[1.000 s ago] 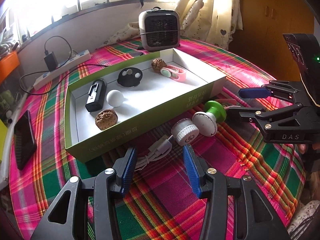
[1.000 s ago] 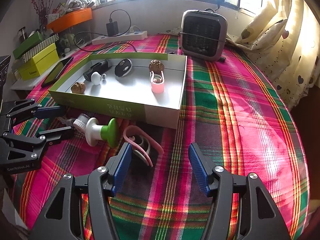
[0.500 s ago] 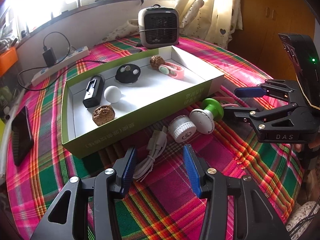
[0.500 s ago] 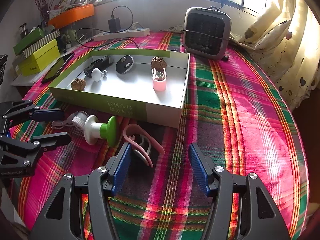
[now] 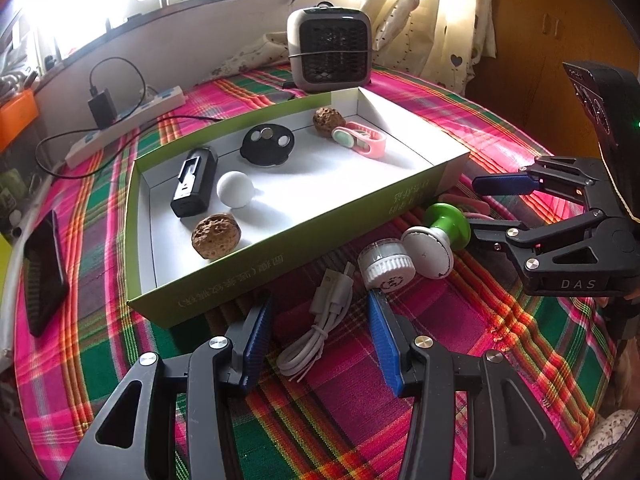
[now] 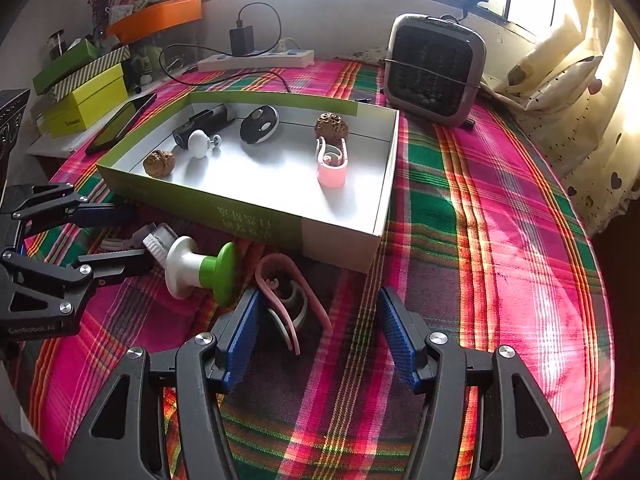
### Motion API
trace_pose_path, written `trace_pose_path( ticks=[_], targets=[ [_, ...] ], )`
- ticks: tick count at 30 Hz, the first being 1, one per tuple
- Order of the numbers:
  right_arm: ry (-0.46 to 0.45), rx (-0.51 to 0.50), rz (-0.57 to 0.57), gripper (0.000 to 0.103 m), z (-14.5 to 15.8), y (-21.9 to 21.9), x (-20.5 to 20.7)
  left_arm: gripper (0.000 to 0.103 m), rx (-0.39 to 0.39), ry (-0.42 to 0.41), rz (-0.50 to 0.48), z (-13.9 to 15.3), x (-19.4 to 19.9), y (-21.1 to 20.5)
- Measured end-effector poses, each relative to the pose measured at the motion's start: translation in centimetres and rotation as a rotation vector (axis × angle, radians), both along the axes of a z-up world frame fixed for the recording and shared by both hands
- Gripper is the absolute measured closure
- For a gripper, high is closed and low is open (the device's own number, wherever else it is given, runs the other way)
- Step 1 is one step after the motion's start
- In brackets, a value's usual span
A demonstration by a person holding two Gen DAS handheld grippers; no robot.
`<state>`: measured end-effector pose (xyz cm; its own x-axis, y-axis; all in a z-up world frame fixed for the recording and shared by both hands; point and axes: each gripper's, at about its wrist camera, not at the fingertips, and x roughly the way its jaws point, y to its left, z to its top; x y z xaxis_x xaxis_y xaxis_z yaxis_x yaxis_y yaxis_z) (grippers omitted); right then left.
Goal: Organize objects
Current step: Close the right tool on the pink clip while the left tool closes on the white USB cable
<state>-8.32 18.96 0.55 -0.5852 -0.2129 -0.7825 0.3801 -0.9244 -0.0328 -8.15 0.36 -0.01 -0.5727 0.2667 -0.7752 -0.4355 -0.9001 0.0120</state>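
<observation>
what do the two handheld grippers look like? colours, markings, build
Both are matte black linkage frames with triangular cutouts and silver pivot screws, ending in ribbed blue finger pads. The right gripper carries white "DAS" lettering and a black housing with a green LED behind it. The left gripper has faint "GenRobot.AI"-style lettering on its body. No cables or sleeves are clearly visible.

Home room, heart-print curtains [image 6: 576,92], plaid tablecloth [image 6: 480,208], small heater [image 5: 329,50]

Woven plaid tablecloth [image 5: 500,128], matt cardboard tray [image 5: 280,256] with smooth white inside, rough pitted walnut [image 5: 216,236], glossy white cable [image 5: 316,336], ribbed blue gripper pads [image 5: 256,340].
</observation>
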Motion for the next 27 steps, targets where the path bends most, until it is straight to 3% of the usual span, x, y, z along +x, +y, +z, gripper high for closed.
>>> trace_pose_path(
  ticks=[5, 12, 17, 27],
  targets=[
    [-0.007, -0.010, -0.003, 0.044, -0.02, 0.09, -0.21, 0.058, 0.009, 0.001, 0.009, -0.01, -0.09, -0.11],
    [-0.007, -0.010, -0.002, 0.044, -0.04, 0.11, -0.26, 0.068, 0.021, 0.001, 0.033, 0.02, -0.19, -0.54],
    [-0.003, -0.005, -0.001, 0.044, -0.02, 0.02, -0.20, 0.070, 0.017, 0.003, 0.037, 0.01, -0.18, -0.51],
    [-0.004, -0.024, 0.037, 0.064, 0.02, -0.38, 0.12, 0.086, 0.013, 0.008, 0.056, 0.03, -0.20, -0.79]
  ],
)
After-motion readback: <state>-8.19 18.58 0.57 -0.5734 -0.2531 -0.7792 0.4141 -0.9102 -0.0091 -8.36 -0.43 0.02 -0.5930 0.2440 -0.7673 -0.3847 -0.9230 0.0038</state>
